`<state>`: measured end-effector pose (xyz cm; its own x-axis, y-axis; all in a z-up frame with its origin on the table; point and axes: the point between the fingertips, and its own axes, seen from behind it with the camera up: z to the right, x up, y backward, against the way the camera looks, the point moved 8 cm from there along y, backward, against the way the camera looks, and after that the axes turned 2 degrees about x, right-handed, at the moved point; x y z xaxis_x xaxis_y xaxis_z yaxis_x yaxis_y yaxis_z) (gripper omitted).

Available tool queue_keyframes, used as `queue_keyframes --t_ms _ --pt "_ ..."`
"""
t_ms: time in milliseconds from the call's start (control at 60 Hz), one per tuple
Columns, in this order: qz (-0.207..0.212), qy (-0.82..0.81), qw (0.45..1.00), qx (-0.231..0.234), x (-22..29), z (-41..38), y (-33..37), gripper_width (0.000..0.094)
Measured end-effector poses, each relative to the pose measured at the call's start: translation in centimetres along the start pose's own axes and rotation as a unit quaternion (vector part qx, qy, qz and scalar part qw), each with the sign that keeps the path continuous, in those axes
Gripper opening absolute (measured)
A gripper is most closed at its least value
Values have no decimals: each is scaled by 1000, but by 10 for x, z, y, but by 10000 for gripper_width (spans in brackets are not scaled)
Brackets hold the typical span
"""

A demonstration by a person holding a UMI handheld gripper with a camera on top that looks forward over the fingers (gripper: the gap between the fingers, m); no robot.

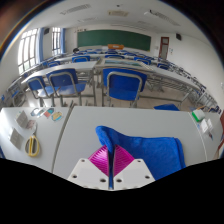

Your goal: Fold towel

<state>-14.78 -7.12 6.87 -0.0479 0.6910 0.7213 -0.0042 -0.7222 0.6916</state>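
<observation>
Claw (111,165) low over surface (60,140), fingers nearly together, pink pads (100,158) touching near edge of blue towel (145,148); can't tell if cloth is actually pinched. L to R: yellowish tool (33,146) far left, towel ahead/right of claw. Towel prob. light, soft, floppy, not fragile; grab at corner/hem. Long axis runs from claw out to right.

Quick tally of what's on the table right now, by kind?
Blue towel: 1, ahead of the fingers, pads together
Tape roll: 1
Small white item: 1
Papers at the far edge: 1 cluster, details unclear
Total: 4
</observation>
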Motion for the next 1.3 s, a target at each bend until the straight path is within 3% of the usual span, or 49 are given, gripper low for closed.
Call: queue_keyframes --t_ms 167,283,417,483,583,617,650,1017,1300 --pt "59 -71 991 98 61 -29 57 36" --pt "68 -81 989 99 73 4 61 35" --pt "31 -72 994 77 45 54 34 61" --pt "12 -62 996 61 40 72 19 228" --pt "5 -31 999 20 31 107 13 764" --pt "7 -20 1000 8 31 122 13 875" --pt "11 -12 1000 0 30 123 20 845" --pt "60 -3 998 -29 33 77 151 850" --pt "78 2 996 -40 -18 8 277 847"
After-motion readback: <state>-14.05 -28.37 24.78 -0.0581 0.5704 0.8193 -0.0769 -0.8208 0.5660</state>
